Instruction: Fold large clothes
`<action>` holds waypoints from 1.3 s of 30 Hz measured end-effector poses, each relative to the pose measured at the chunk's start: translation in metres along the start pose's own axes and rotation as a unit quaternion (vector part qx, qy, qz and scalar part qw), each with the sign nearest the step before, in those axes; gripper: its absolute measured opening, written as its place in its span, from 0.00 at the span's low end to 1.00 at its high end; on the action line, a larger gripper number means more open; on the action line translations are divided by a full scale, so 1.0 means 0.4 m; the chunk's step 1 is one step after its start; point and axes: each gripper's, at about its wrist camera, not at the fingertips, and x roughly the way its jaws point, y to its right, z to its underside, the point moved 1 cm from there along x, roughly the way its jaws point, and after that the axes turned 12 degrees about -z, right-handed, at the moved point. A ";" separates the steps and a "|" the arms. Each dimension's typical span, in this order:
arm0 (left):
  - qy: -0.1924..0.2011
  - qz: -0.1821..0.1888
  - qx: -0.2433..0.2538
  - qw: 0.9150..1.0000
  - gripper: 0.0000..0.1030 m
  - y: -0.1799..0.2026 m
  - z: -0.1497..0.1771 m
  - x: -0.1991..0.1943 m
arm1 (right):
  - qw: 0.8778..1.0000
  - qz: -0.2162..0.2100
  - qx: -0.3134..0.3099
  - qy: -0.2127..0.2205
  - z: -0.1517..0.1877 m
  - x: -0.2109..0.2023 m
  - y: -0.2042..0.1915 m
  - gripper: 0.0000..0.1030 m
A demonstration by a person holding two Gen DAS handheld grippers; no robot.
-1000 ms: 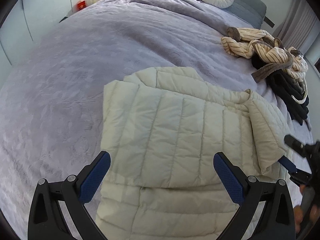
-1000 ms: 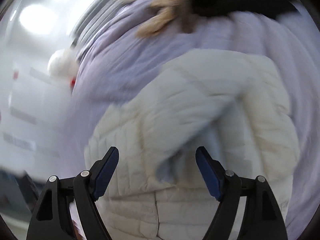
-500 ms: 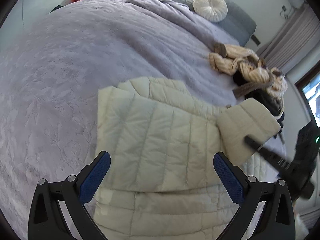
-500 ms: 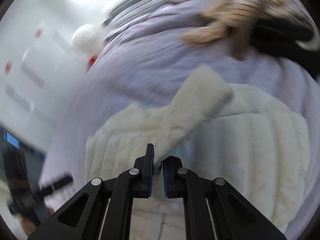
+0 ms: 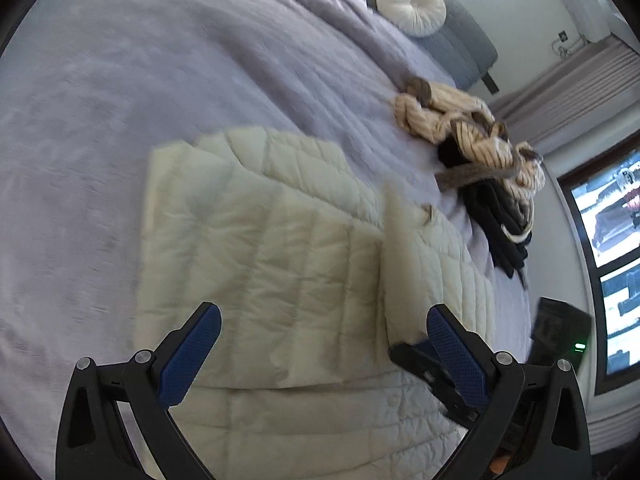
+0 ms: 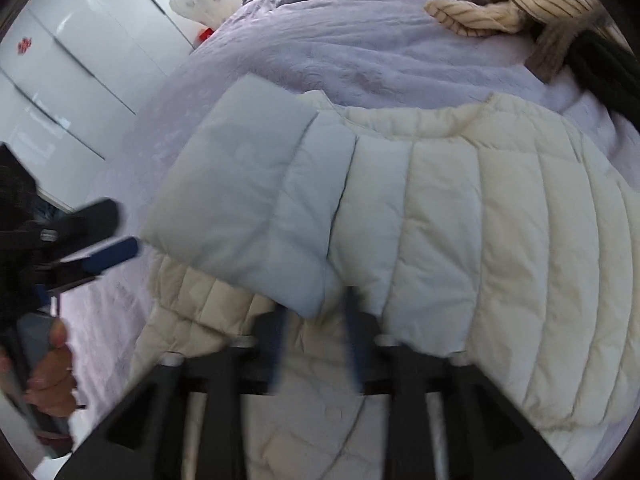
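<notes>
A cream quilted puffer jacket lies flat on the lilac bedspread. One sleeve is folded across the jacket's body. My right gripper hangs just behind the sleeve's near corner. Its jaws are opening, blurred, and the pads stand apart from the cloth. In the left wrist view the right gripper shows low at the right, over the jacket's hem side. My left gripper is open above the jacket's lower part with nothing between its fingers. It also shows as the left gripper beside the jacket's left edge.
A heap of beige striped clothes and black clothes lies at the bed's far right. A round white cushion rests by the headboard. White wardrobe doors stand left. A person's hand grips the left tool.
The right gripper shut on the sleeve, carried it across the jacket and now has its jaws apart, with the sleeve lying folded on the body. The left gripper stayed open and shifted slightly.
</notes>
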 end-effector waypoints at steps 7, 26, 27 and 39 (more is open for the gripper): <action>-0.020 -0.016 0.022 0.999 1.00 0.049 0.004 0.066 | 0.995 -0.036 0.090 0.035 0.071 -0.149 0.085 0.61; -0.023 0.048 0.053 0.997 0.06 0.116 -0.005 0.053 | 0.874 -0.168 0.412 0.195 0.267 -0.339 0.471 0.46; -0.022 0.045 0.053 0.997 0.06 0.108 0.003 0.044 | 0.872 -0.171 0.414 0.196 0.270 -0.339 0.474 0.17; -0.044 -0.029 0.040 0.998 0.06 -0.021 0.069 0.090 | 0.886 -0.140 0.409 0.169 0.303 -0.289 0.501 0.06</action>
